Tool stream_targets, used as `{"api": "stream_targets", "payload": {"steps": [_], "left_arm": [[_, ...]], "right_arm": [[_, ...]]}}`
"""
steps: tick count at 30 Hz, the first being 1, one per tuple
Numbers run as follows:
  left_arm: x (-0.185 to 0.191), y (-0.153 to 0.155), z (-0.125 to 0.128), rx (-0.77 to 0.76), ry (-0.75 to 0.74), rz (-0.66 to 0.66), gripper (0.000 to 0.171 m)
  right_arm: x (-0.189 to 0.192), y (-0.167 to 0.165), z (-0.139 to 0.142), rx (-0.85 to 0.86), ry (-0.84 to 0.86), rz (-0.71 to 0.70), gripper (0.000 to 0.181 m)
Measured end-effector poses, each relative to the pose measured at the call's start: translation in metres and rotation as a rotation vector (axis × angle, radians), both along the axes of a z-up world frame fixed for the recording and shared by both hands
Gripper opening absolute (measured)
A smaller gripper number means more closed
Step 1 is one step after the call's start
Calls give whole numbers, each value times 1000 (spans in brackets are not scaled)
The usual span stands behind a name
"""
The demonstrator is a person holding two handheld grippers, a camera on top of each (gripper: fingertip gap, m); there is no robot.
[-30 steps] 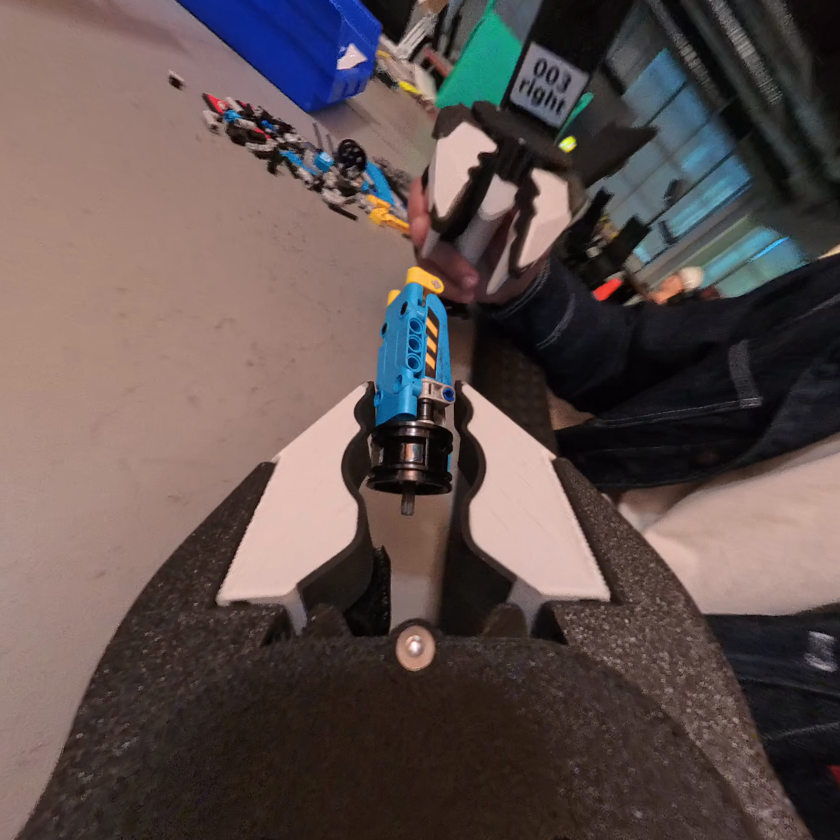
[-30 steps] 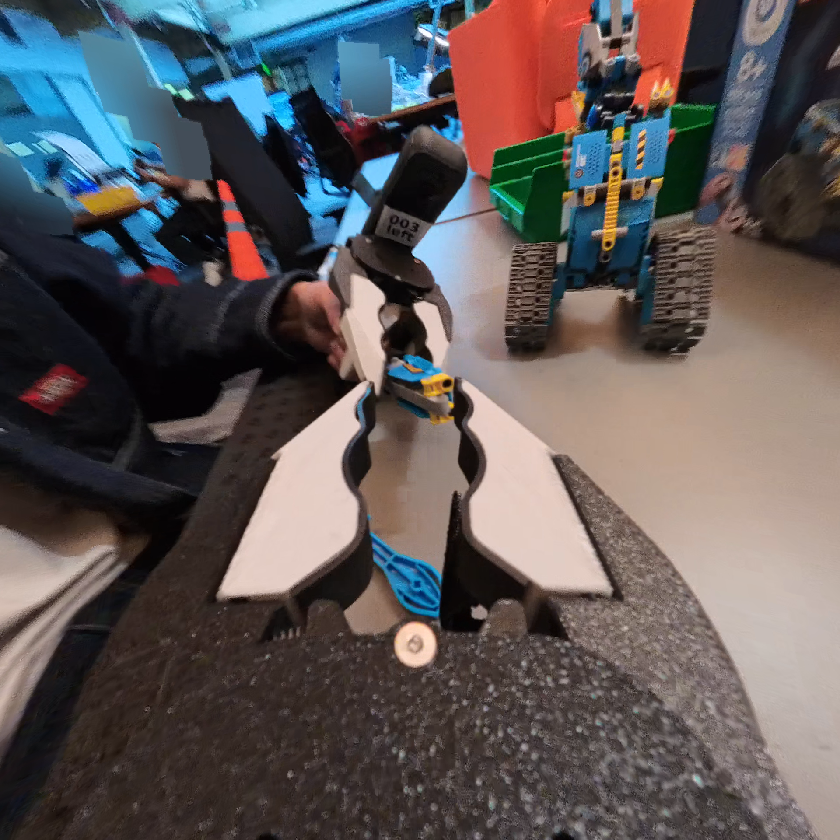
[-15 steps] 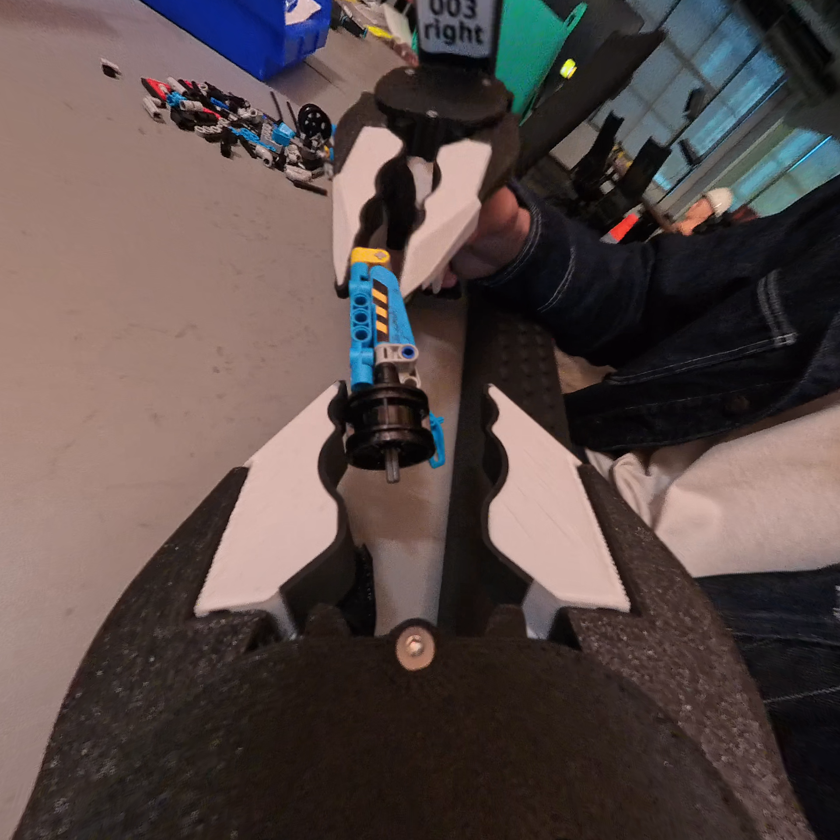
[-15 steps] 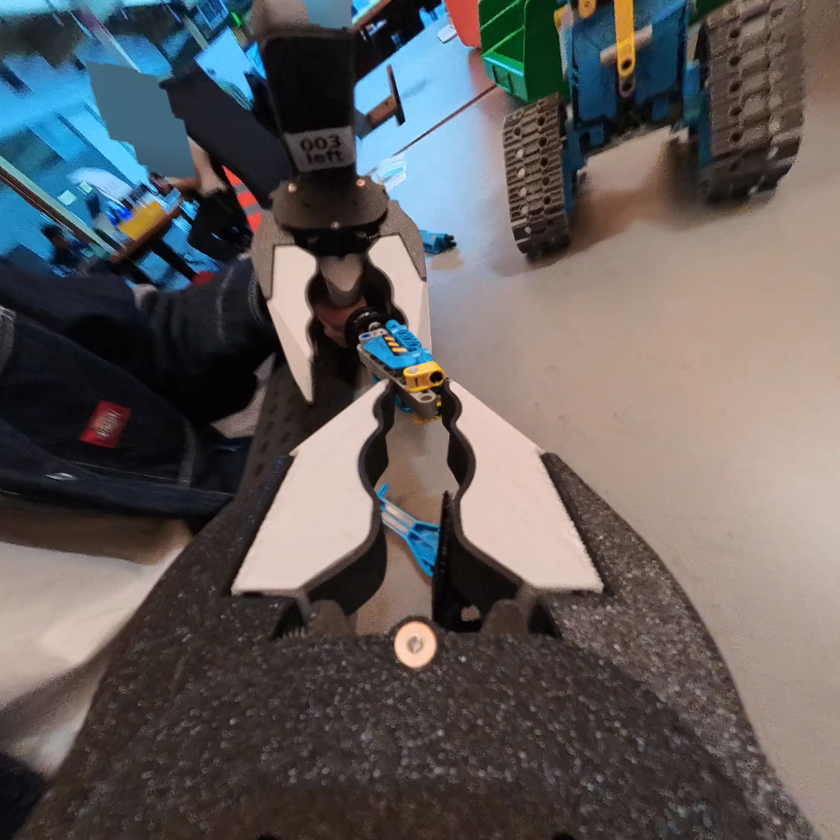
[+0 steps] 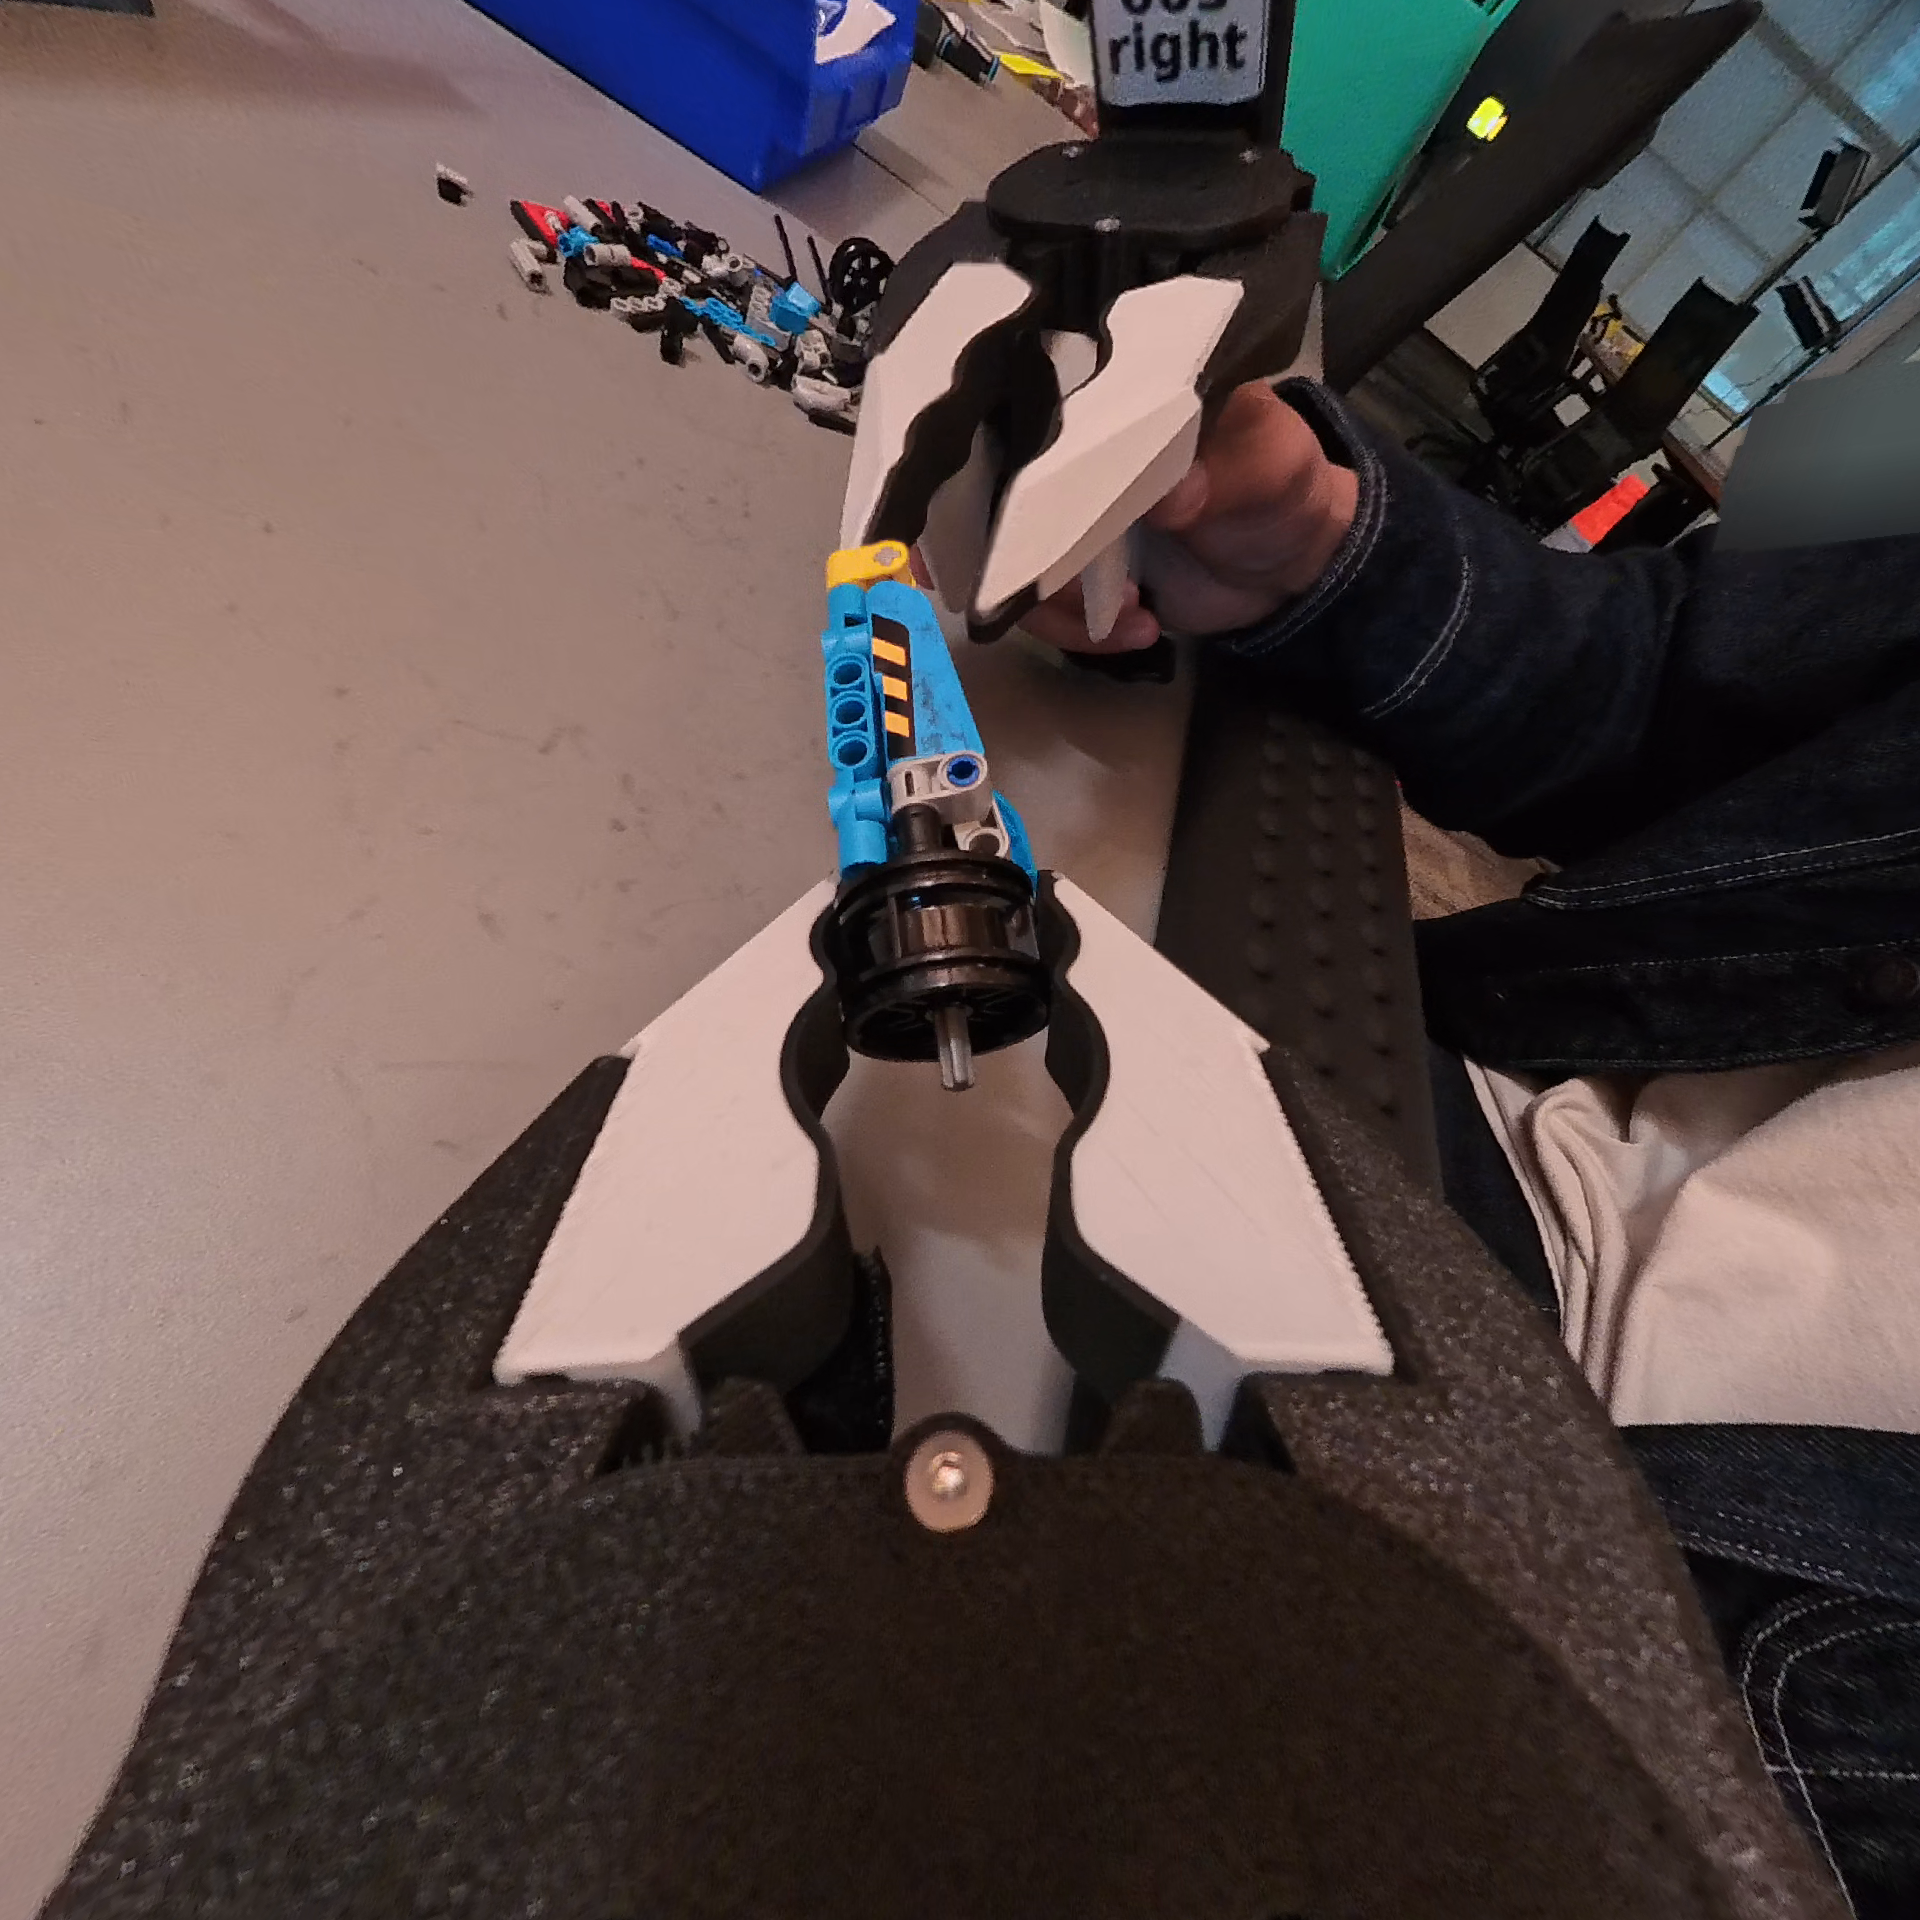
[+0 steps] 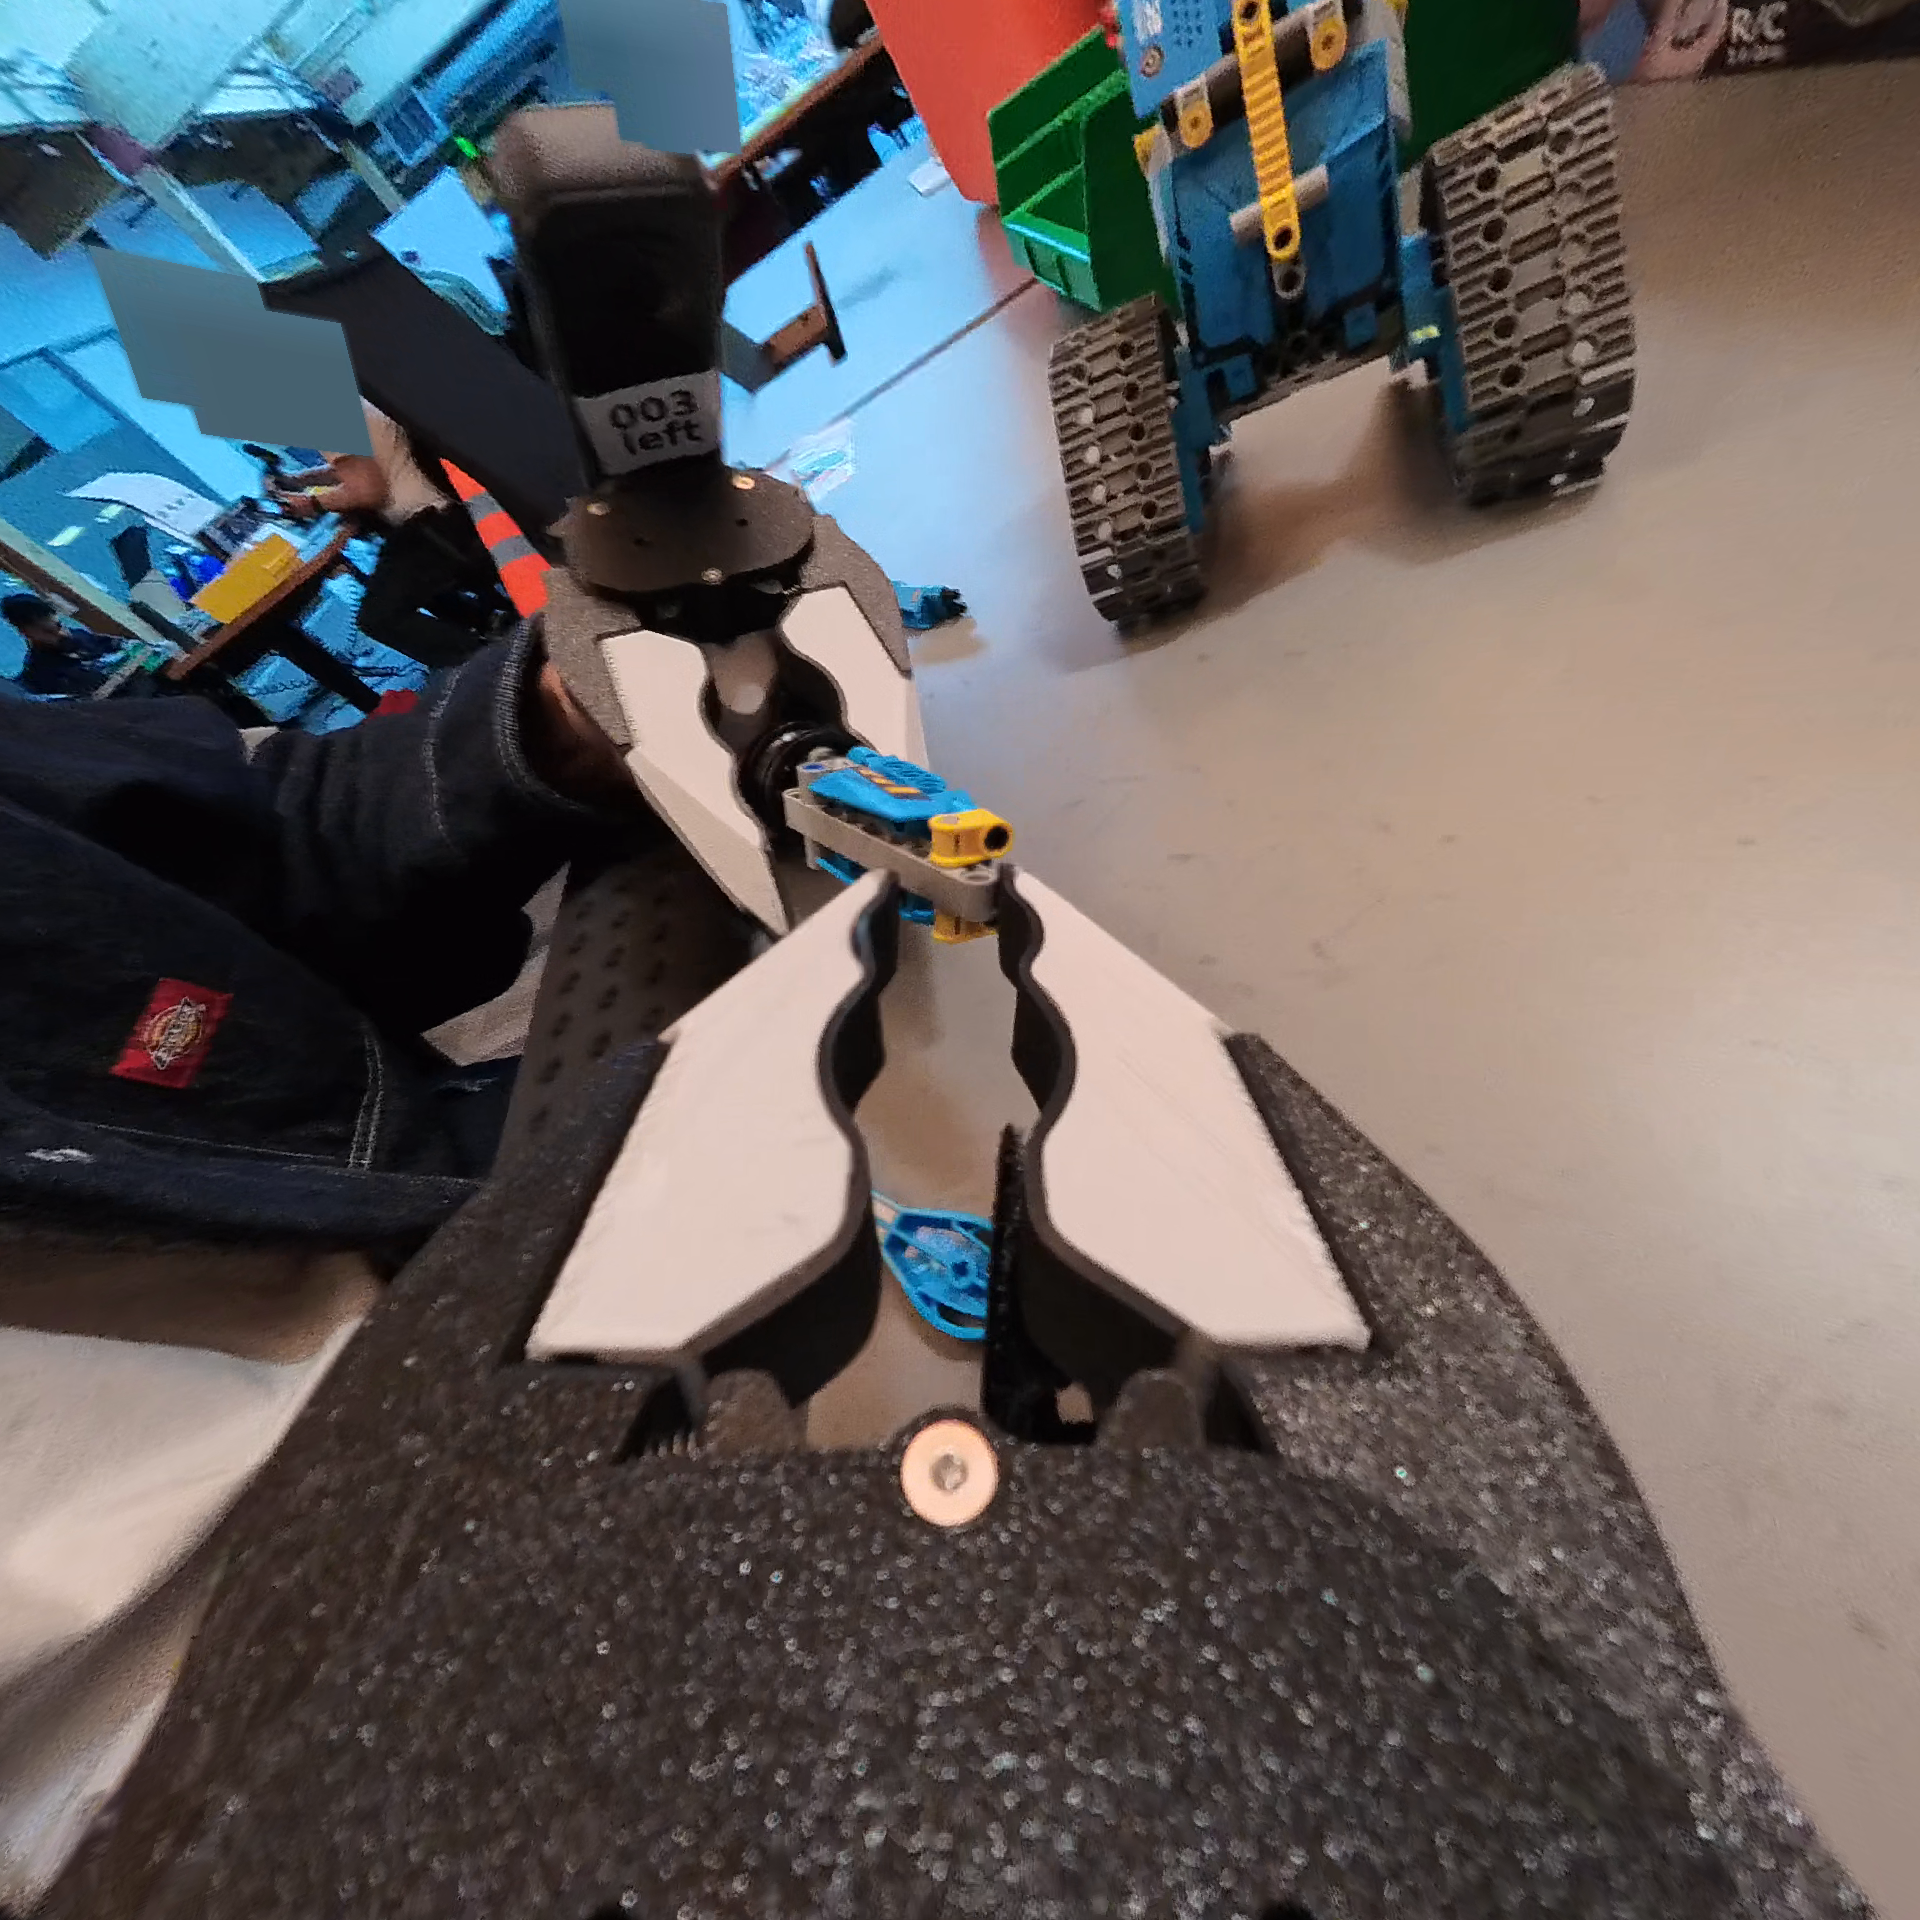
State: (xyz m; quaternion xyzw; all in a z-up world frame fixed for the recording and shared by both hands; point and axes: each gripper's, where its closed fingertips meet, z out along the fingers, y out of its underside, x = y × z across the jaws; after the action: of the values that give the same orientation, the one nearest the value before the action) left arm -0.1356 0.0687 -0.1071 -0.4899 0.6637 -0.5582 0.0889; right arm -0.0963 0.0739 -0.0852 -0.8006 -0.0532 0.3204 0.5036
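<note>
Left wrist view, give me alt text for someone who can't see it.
The left gripper clamps the black wheel hub of a blue toy-brick assembly, whose yellow tip touches the right gripper. Loose small brick parts and a blue plastic bin sit farther back on the grey table.

Blue brick arm [image 5: 902, 717] with orange-and-black stripes, yellow tip, black wheel [image 5: 940, 961], white-fingered black grippers, left [image 5: 940, 914], right [image 6: 940, 894], blue bin [image 5: 717, 73] at 11 o'clock, blue-and-yellow tracked model [image 6: 1340, 270] with grey treads at 1 o'clock, beige table [image 5: 312, 727]
</note>
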Motion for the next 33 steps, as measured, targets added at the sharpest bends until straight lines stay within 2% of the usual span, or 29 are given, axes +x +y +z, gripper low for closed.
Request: {"api": "stream_targets", "payload": {"steps": [1,8,11,12,15,18,21,22,23,25,30,33], "left_arm": [[2,0,-2,13,5,10,33],[20,10,-15,134,37,172,32],[25,11,-20,198,47,213,32],[25,7,-22,217,47,197,32],[24,4,-25,265,45,176,32],[24,10,-19,200,35,190,33],[19,6,-3,62,-3,145,32],[17,2,5,6,-24,117,32],[14,-5,16,-61,-55,71,33],[10,-11,29,-127,-98,26,32],[5,-23,27,-39,-132,-21,33],[4,-24,27,-23,-145,-28,33]], "right_arm": [[3,1,-4,-14,-30,-18,12],[21,7,-13,-81,-186,-188,14],[29,8,-20,-103,-345,-267,13],[32,8,-24,-120,-416,-281,5],[16,6,-23,-64,-445,-178,0],[16,2,-13,-22,-351,-134,0],[29,-3,-3,24,-270,-138,0],[30,-2,6,74,-222,-139,11],[26,-2,16,118,-146,-119,25],[10,-8,32,151,39,-5,21],[5,-17,39,162,107,52,10],[2,-22,39,171,44,80,8]]}}
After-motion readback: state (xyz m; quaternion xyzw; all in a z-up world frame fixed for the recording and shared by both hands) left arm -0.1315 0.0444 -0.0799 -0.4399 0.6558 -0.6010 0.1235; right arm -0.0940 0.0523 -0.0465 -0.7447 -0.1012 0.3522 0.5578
